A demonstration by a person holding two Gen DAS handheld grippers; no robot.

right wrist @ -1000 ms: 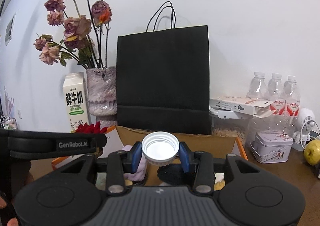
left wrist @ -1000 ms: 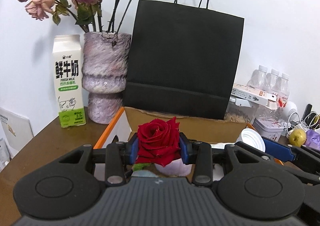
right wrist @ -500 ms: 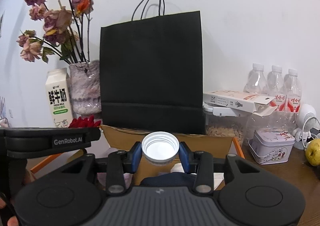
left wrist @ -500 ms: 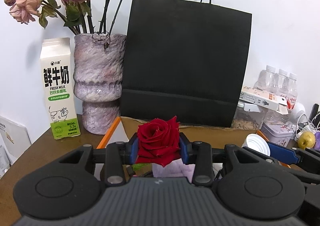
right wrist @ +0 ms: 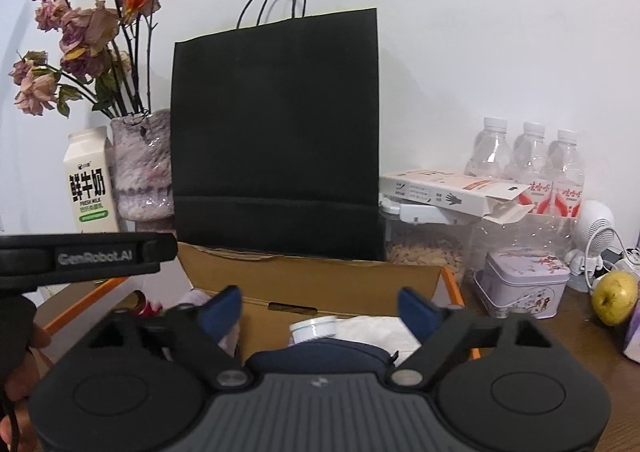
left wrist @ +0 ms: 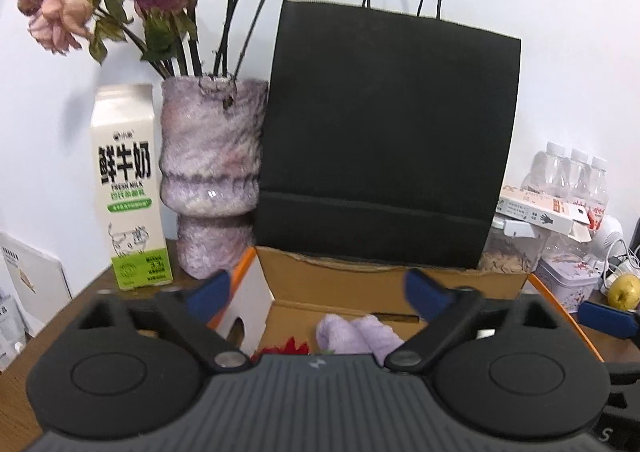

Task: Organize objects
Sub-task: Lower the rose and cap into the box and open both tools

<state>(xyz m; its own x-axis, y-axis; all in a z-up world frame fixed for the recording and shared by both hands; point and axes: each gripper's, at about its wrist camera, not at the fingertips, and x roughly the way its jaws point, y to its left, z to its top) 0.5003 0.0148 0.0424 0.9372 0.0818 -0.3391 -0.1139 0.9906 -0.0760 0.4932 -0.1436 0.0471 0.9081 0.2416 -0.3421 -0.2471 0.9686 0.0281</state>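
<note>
The open brown cardboard box with orange-edged flaps [left wrist: 392,284] is the landmark here, and the task's things lie inside it. A red rose bloom [left wrist: 286,346] sits low in the box's near left part, only its top petals showing above the body of the left tool [left wrist: 318,294]. Just beside it, toward the middle of the box, lies a rolled lilac cloth [left wrist: 360,334]. Toward the right half of the box a small white screw cap [right wrist: 314,328] rests on a crumpled white tissue [right wrist: 372,328], with a dark navy fabric item [right wrist: 320,356] nearer the camera.

The left tool hangs over the box with its jaws opening, spread wide, nothing between the blue pads; the rose lies below them, free. The right tool [right wrist: 320,310] is likewise over the box, jaws opening, the cap below and untouched.

By my reckoning two items are now delivered into the box, so this step is finished. Whether more remains I cannot say for sure: outside the box to its right stand a patterned lilac tin [right wrist: 524,284] and a yellow-green apple [right wrist: 614,298] on the brown wooden table [right wrist: 560,336], and behind the box a black paper carrier bag [right wrist: 276,131].
</note>
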